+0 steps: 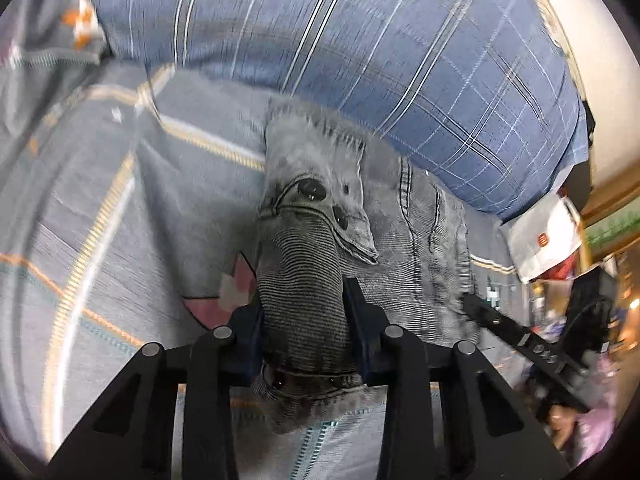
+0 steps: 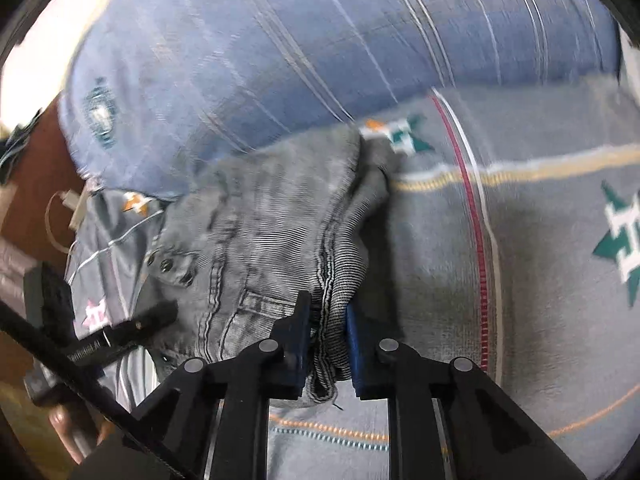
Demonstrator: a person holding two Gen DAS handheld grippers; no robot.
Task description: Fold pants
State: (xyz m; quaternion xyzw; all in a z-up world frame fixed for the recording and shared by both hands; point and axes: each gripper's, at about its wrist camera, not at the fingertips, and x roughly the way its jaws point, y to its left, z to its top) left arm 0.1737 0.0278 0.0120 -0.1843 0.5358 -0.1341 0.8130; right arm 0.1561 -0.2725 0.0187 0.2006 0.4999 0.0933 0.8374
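Grey patterned bedsheet point(image 1: 100, 200) fills the frame, with a blue plaid duvet point(image 1: 400, 60) bulked at 12 o'clock. Grey pants point(image 1: 400, 248) lie bunched mid-sheet, just below the duvet. Left gripper point(image 1: 304, 320) clenched on ribbed waistband at 6 o'clock; right gripper point(image 2: 328, 340) likewise clamps ribbed waistband.

Grey bedsheet point(image 1: 100, 208) with orange, cream and red stripes and teal star motifs point(image 2: 618, 236), filling the lower and left frame. Blue plaid quilt point(image 1: 400, 60), bulky, across the top. White plastic bag point(image 1: 544, 236) with red mark, right edge. Brown wooden surface point(image 2: 36, 184), left edge.
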